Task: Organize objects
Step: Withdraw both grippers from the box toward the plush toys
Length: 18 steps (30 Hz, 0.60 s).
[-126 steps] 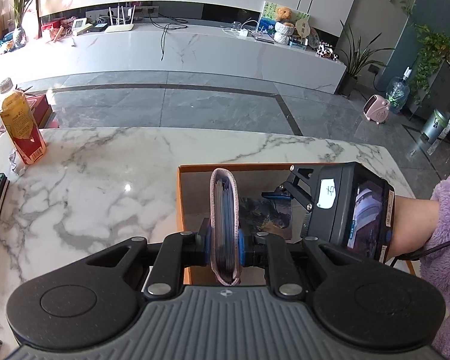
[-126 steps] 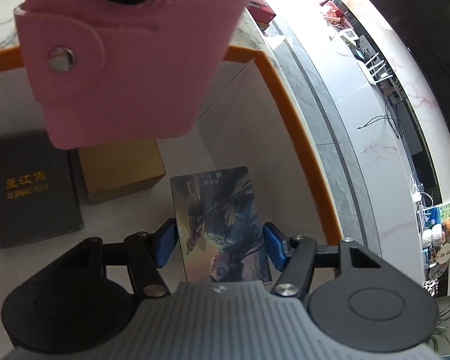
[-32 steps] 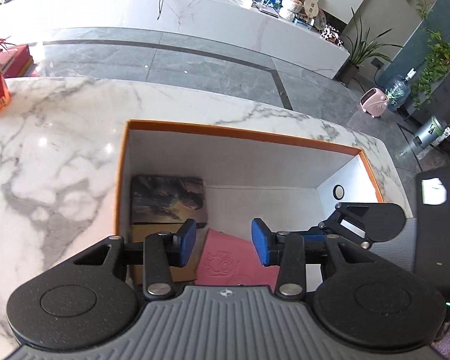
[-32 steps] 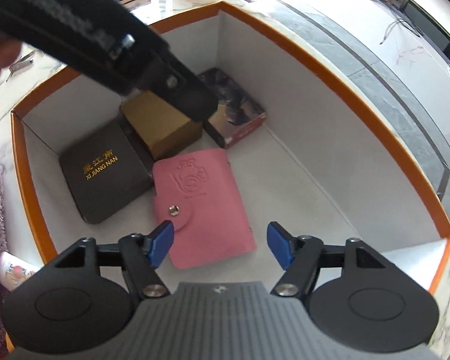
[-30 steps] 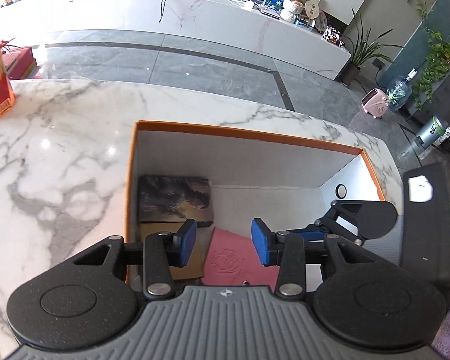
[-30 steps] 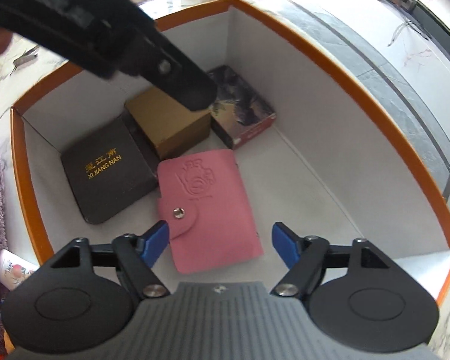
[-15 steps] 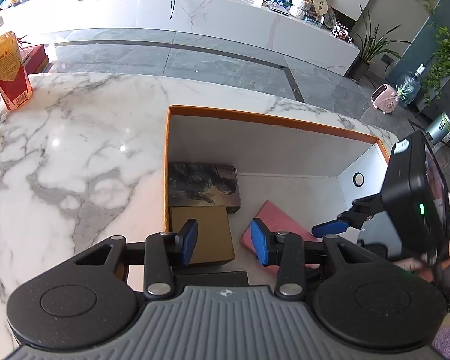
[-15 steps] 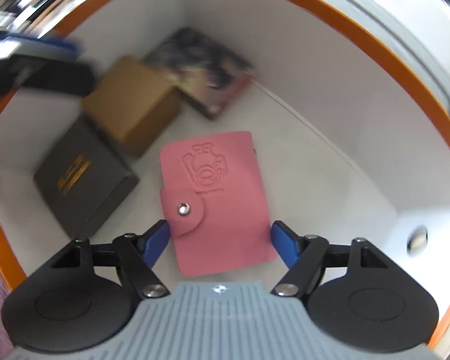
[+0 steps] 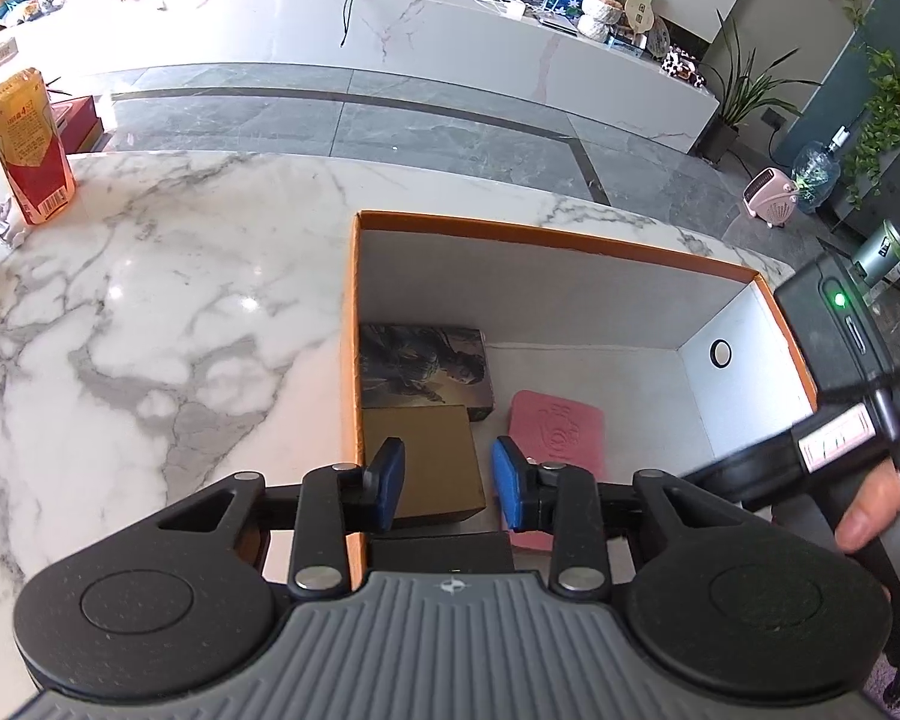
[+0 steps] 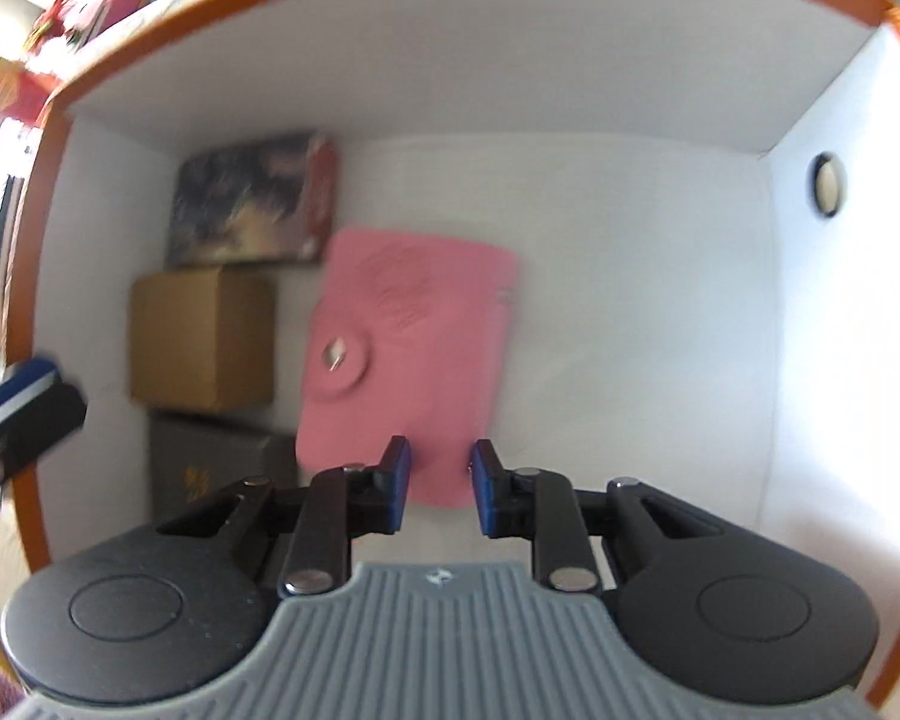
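Observation:
An orange-rimmed white box point(image 9: 546, 240) stands on the marble table. Inside lie a pink card wallet point(image 10: 414, 354), a tan carton point(image 10: 201, 339), a picture tin point(image 10: 246, 198) and a black box point(image 10: 222, 468). The wallet point(image 9: 558, 426), carton point(image 9: 423, 456) and tin point(image 9: 423, 369) also show in the left wrist view. My left gripper point(image 9: 441, 483) is open and empty above the box's near left corner. My right gripper point(image 10: 441, 492) is partly open and empty, its jaws over the wallet's near edge, which shows through the gap.
A red and yellow drink carton point(image 9: 30, 150) stands at the table's far left. The marble top point(image 9: 150, 324) stretches left of the box. The other handset point(image 9: 834, 360) and a hand are at the right of the box.
The left gripper let the pink wallet go into the box and drew back to the left. The right gripper swung over the wallet and its jaws narrowed.

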Each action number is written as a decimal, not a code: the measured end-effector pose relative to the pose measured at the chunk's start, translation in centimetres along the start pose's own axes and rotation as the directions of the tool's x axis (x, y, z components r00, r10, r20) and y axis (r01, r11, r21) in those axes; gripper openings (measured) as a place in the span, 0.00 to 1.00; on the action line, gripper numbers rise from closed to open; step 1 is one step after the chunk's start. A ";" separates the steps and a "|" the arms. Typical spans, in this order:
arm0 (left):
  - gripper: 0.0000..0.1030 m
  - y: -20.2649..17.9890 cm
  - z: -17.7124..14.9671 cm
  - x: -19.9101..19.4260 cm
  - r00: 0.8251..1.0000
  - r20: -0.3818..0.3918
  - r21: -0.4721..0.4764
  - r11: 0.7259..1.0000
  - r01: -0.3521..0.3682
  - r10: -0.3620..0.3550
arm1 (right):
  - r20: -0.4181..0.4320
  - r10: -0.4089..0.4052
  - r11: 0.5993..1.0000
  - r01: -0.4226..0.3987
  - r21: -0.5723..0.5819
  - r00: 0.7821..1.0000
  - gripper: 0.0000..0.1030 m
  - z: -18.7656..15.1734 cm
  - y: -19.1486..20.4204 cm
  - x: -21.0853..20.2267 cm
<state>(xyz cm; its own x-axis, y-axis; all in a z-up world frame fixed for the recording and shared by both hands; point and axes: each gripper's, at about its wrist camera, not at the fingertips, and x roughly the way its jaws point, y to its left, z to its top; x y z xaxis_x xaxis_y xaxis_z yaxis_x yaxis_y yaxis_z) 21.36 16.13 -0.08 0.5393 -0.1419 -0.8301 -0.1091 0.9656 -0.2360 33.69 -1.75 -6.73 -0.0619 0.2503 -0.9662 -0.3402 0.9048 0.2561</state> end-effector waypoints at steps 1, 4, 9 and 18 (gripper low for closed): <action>0.36 0.1 0.0 0.0 1.000 0.002 -0.002 1.000 0.000 0.000 | 0.005 0.001 1.000 -0.001 -0.024 1.000 0.23 -0.3 0.4 0.0; 0.36 0.3 -0.1 -0.3 1.000 0.006 0.002 1.000 0.003 -0.003 | 0.075 -0.064 0.991 0.073 -0.114 0.995 0.31 -0.6 1.5 -0.7; 0.36 0.2 -0.1 -0.4 1.000 0.015 0.005 1.000 0.013 -0.014 | 0.186 -0.108 0.960 0.151 -0.234 0.977 0.56 -0.2 2.9 -1.8; 0.36 0.6 -0.2 -0.5 0.999 0.020 0.001 1.000 0.026 -0.026 | 0.228 -0.072 0.873 0.172 -0.456 0.971 0.43 1.2 3.6 -0.1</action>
<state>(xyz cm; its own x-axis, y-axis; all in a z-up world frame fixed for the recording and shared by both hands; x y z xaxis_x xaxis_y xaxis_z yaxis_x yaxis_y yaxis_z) 20.88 16.78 0.10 0.5588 -0.1625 -0.8132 -0.0945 0.9617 -0.2572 33.61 1.89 -5.63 0.1783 0.2566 -0.9499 -0.7359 0.6756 0.0444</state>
